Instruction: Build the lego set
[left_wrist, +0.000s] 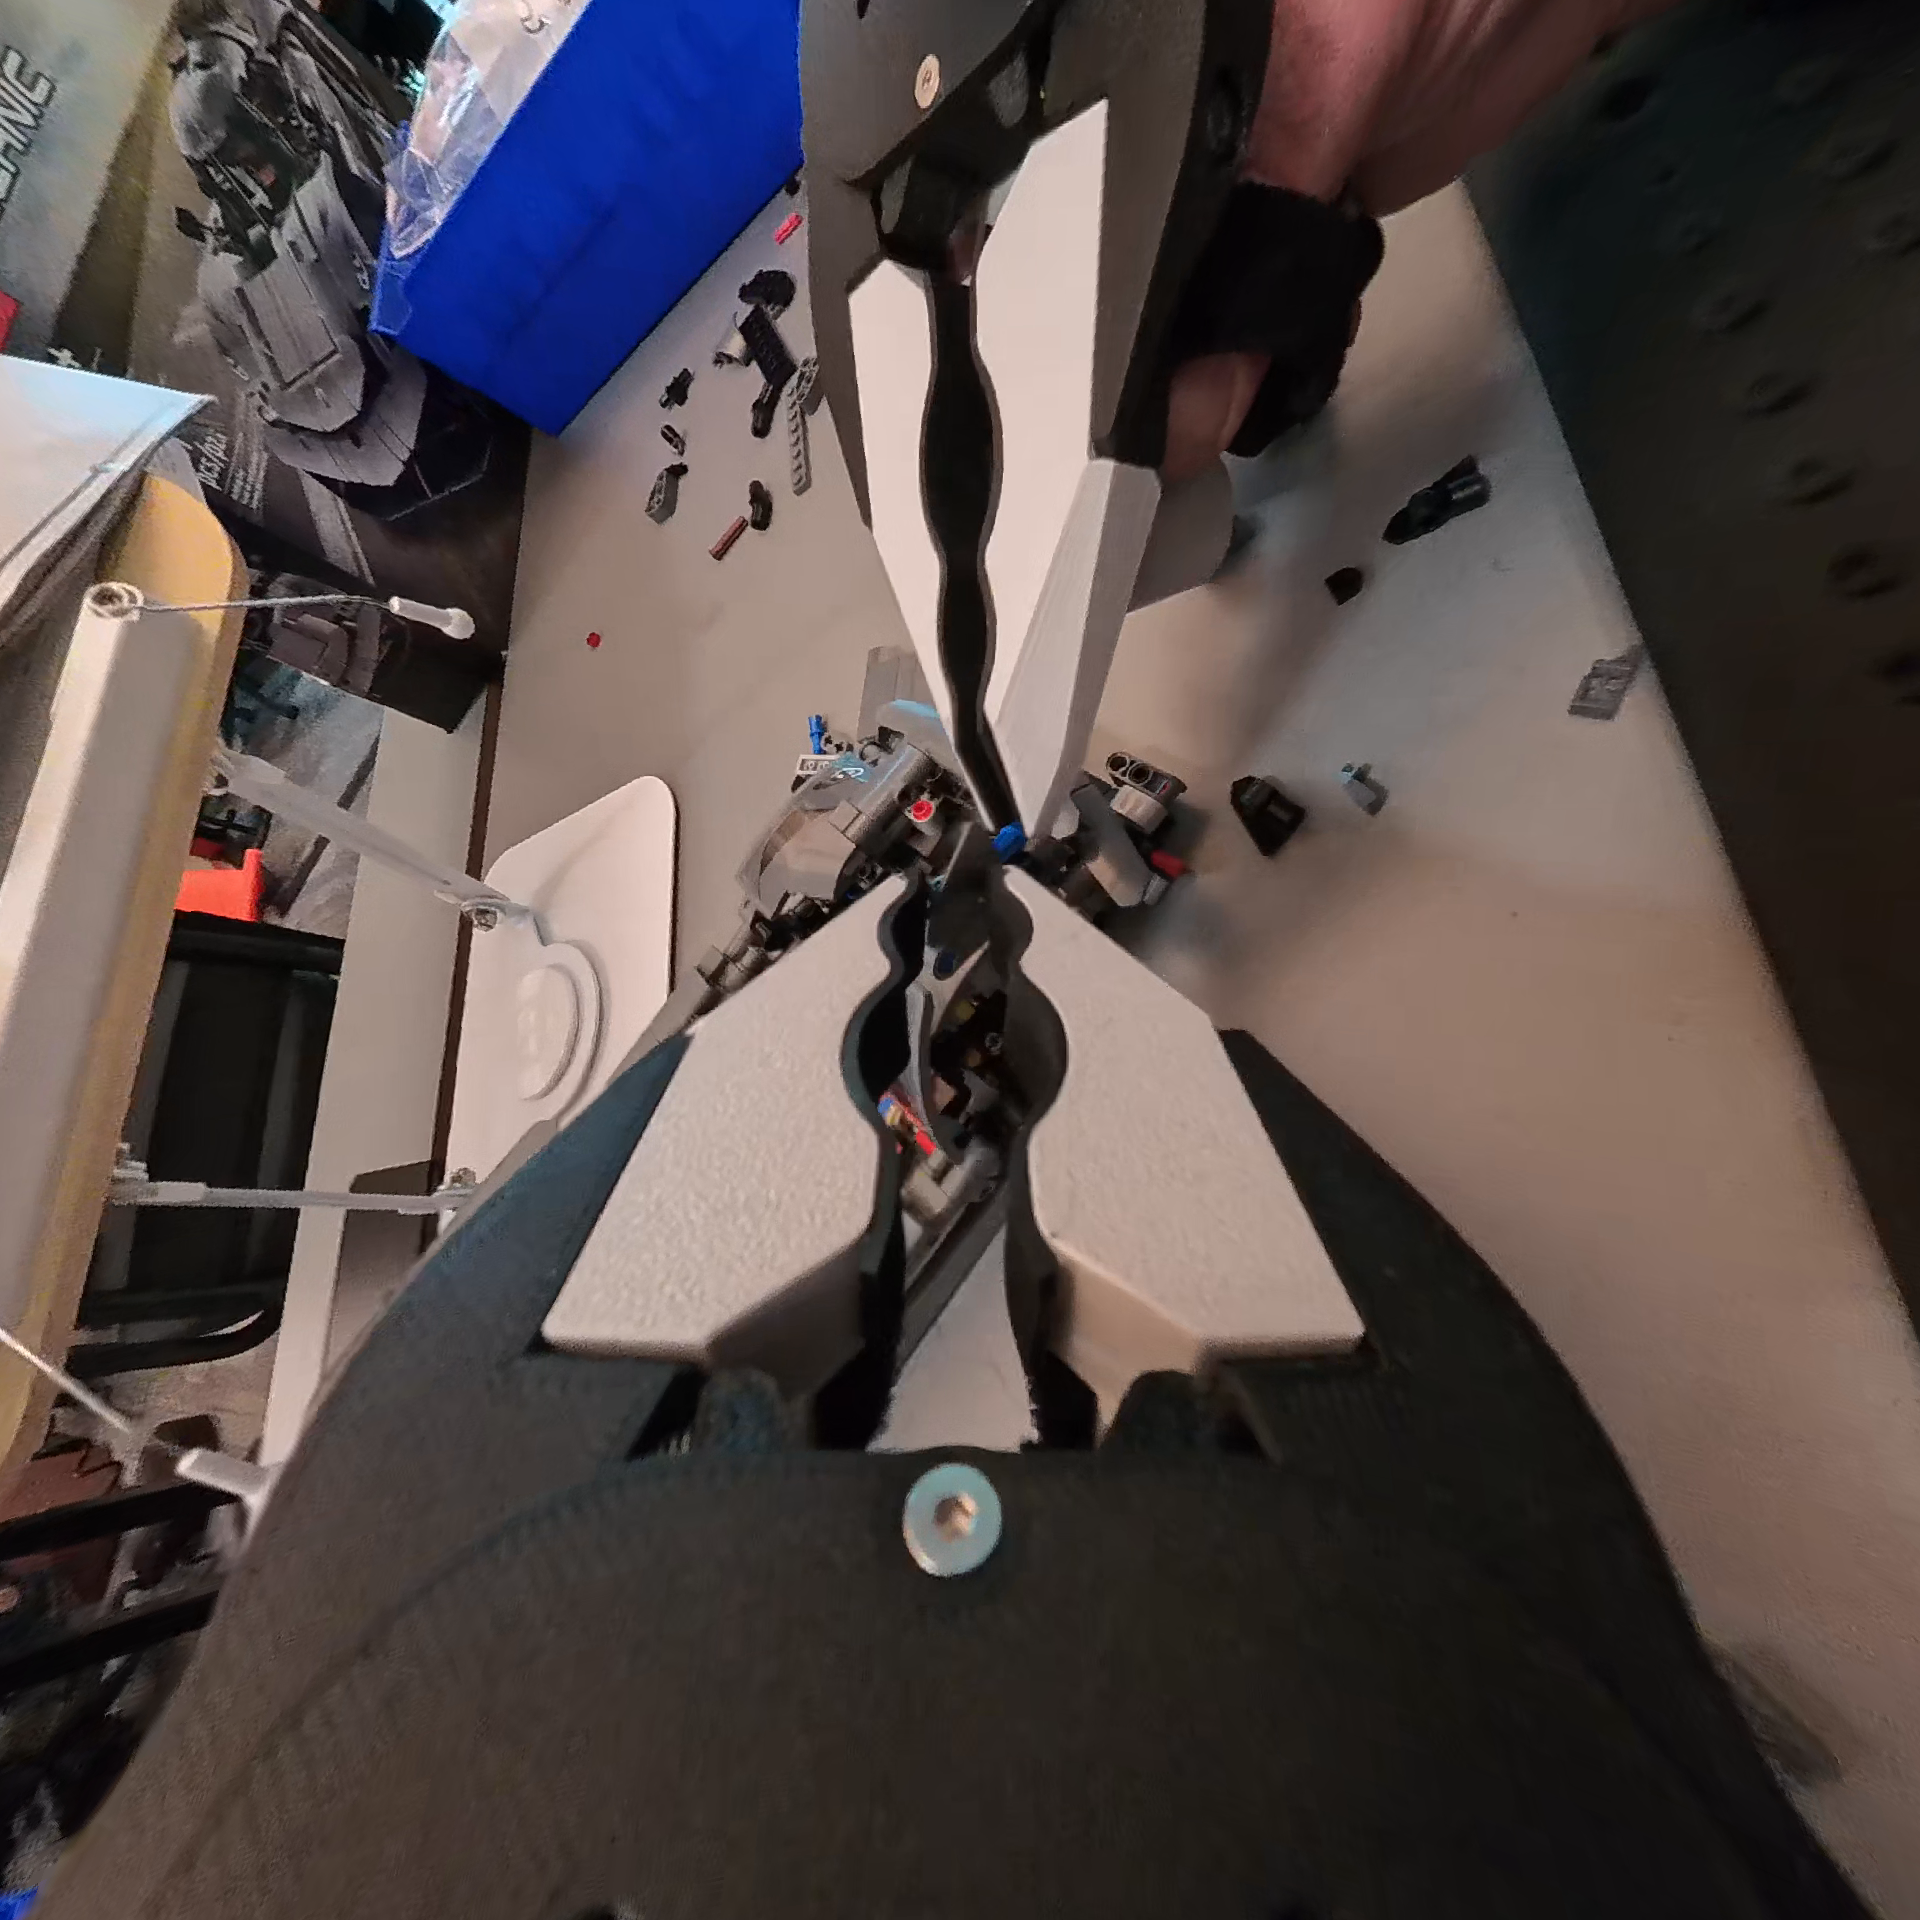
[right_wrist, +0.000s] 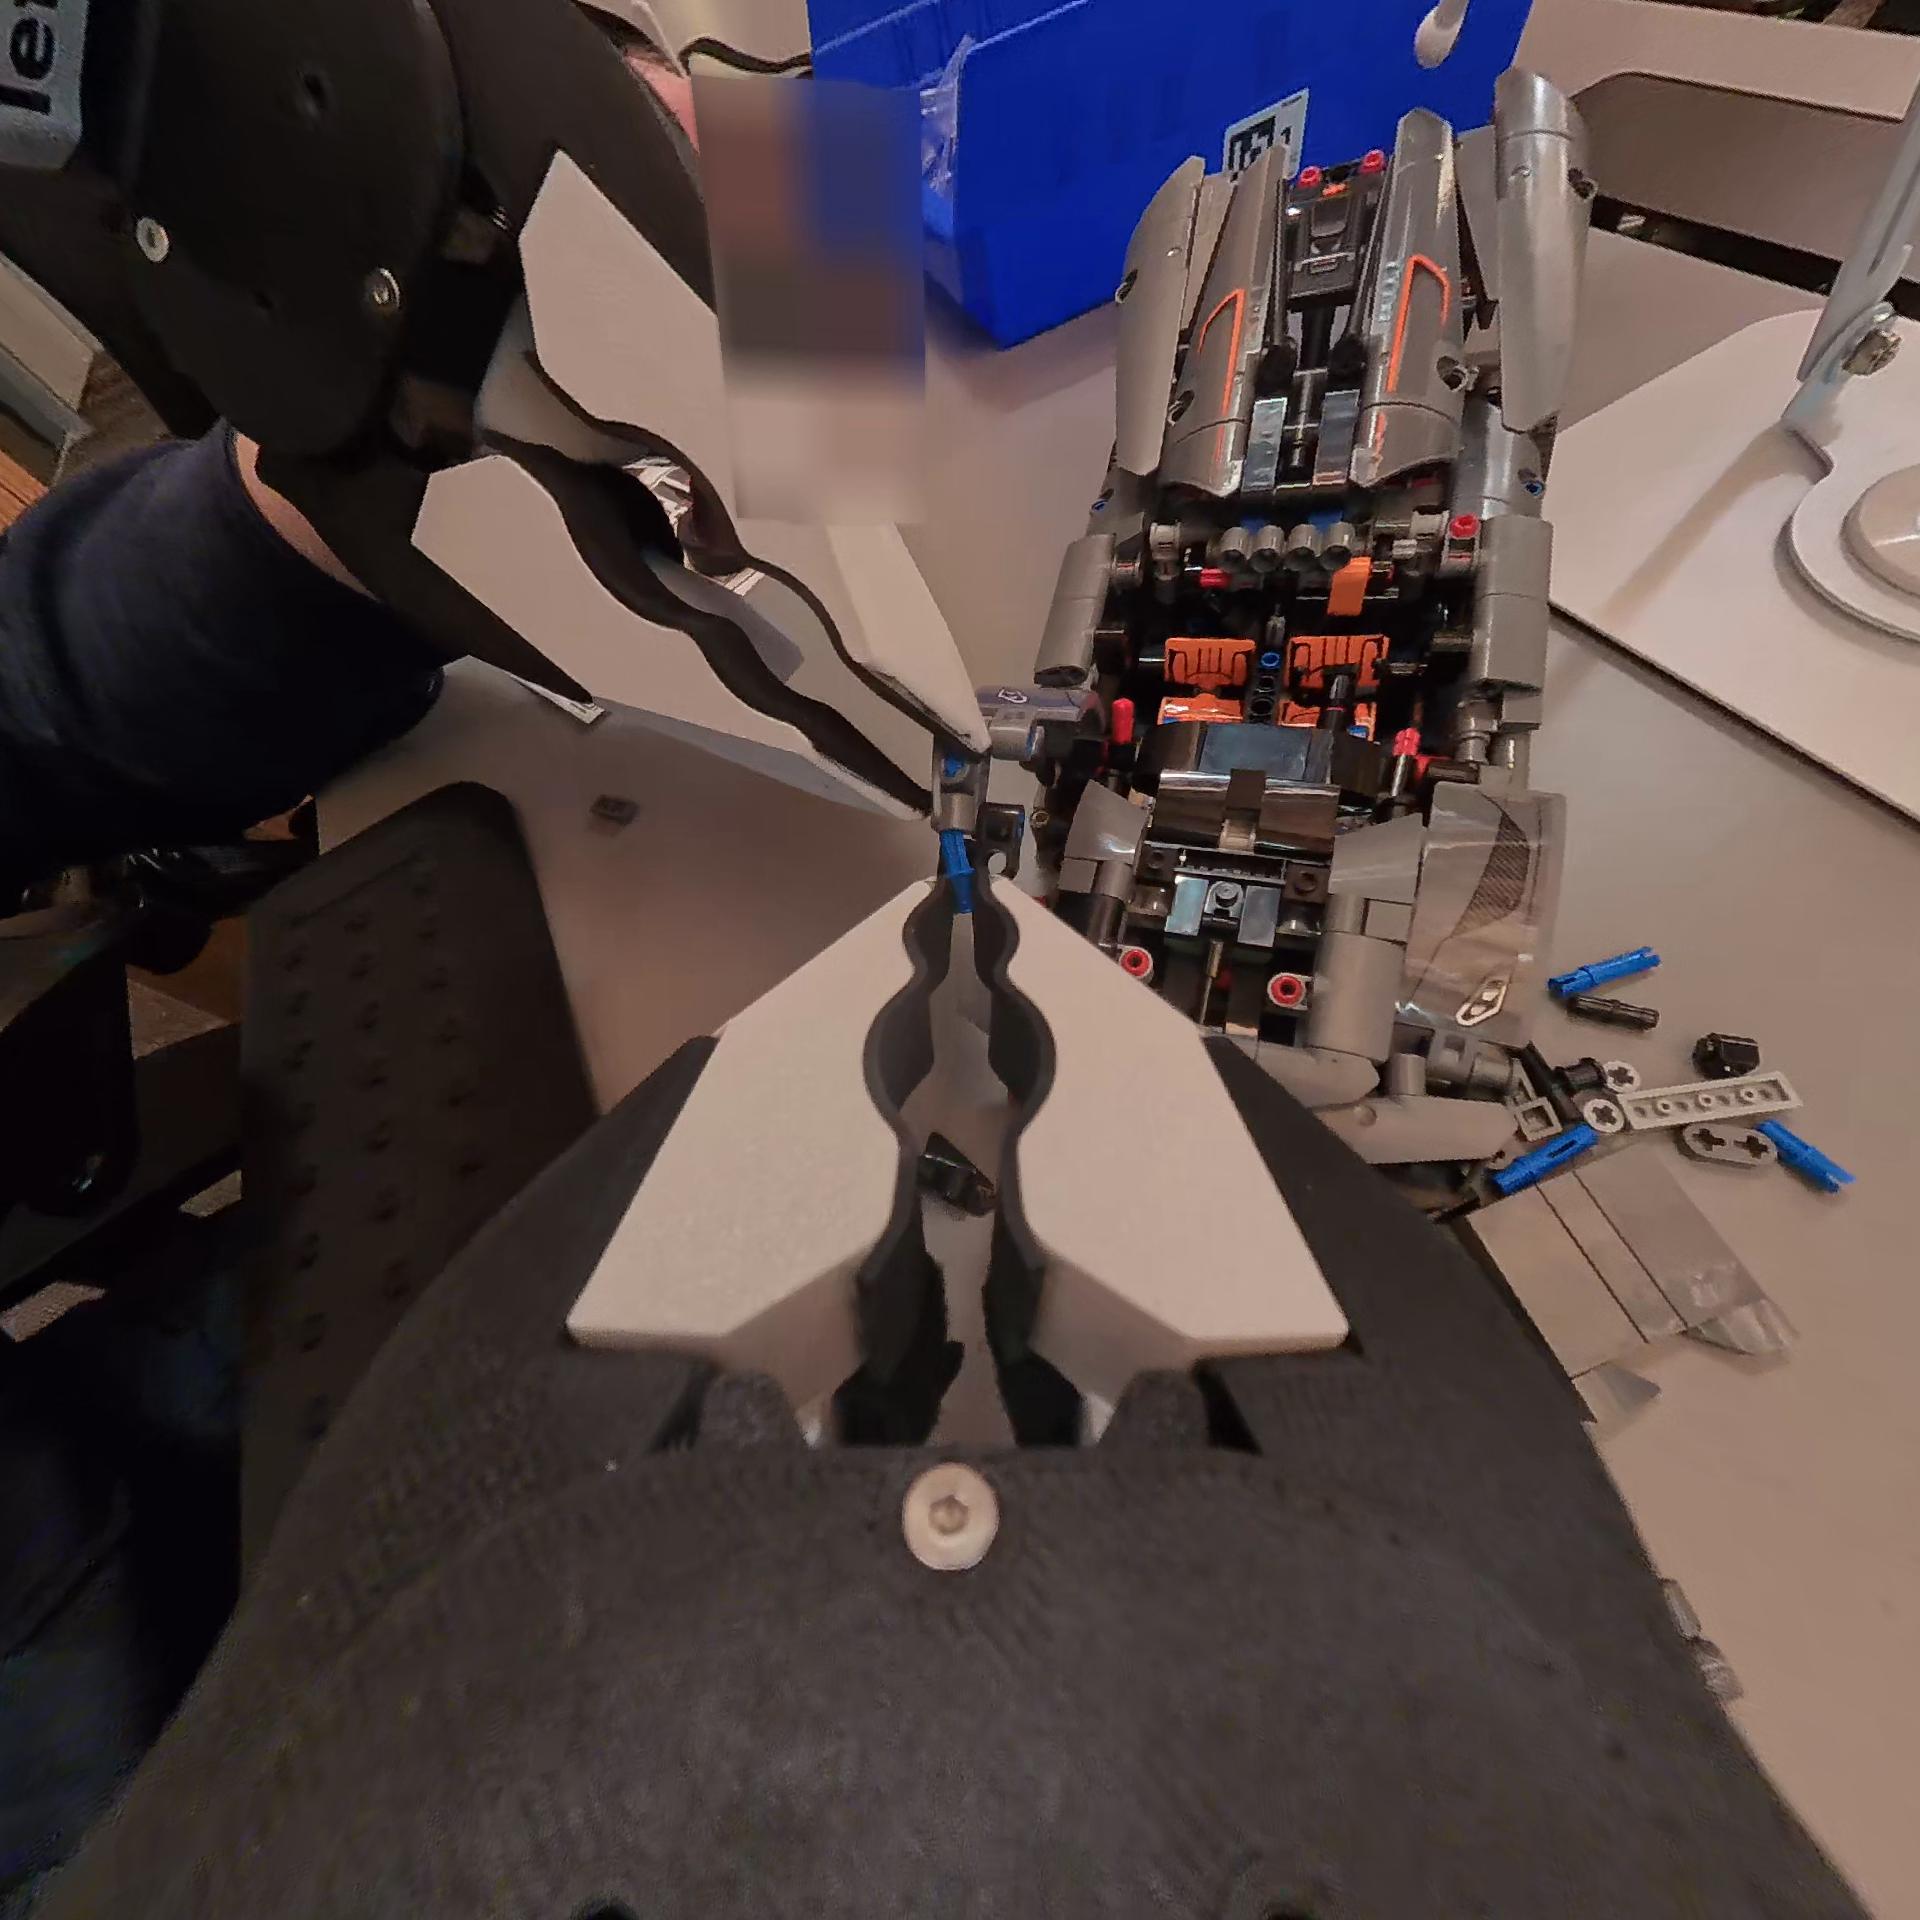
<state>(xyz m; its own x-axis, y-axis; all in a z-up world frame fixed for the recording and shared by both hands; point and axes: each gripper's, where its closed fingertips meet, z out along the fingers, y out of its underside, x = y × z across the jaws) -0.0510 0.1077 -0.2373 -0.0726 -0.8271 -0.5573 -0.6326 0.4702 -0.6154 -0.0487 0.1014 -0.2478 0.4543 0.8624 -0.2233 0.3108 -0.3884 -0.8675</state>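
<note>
Two grippers in play. Right gripper (right_wrist: 961, 894): jaws nearly closed, tips pinching a blue pin (right_wrist: 957, 871) by its lower end. Left gripper (right_wrist: 951, 774) comes in from the left in the right wrist view, jaws also narrow, tips clamped on a small grey connector piece (right_wrist: 961, 795) that the pin's upper end meets. In the left wrist view the two sets of tips meet nose to nose at the pin (left_wrist: 1006, 840), left gripper (left_wrist: 971, 883) from below, right gripper (left_wrist: 992, 805) from above, held by a hand (left_wrist: 1226, 395) in a black strap.

Counts, big to small:
- 1 table (right_wrist: 1714, 1558), pale grey.
- 1 blue bin (right_wrist: 1091, 156) at the far side, clear bags sticking out of it.
- 1 set box (left_wrist: 312, 312), dark, left edge of the left wrist view.
- 1 lego car (right_wrist: 1320, 644), grey with orange trim, partly built, lying lengthwise away from the right wrist camera. Sits just right of and beyond the right gripper's tips; the connector piece is touching or just beside the car's near-left corner, can't tell which.
- 1 grey holed plate (right_wrist: 1709, 1103) among loose bits near the car's right front corner.
- 3 loose blue pins (right_wrist: 1605, 971) on that side, 1 black pin (right_wrist: 1616, 1013) beside the uppermost.
- Scatter of small black and grey parts (left_wrist: 764, 353) near the bin, too small to count.
</note>
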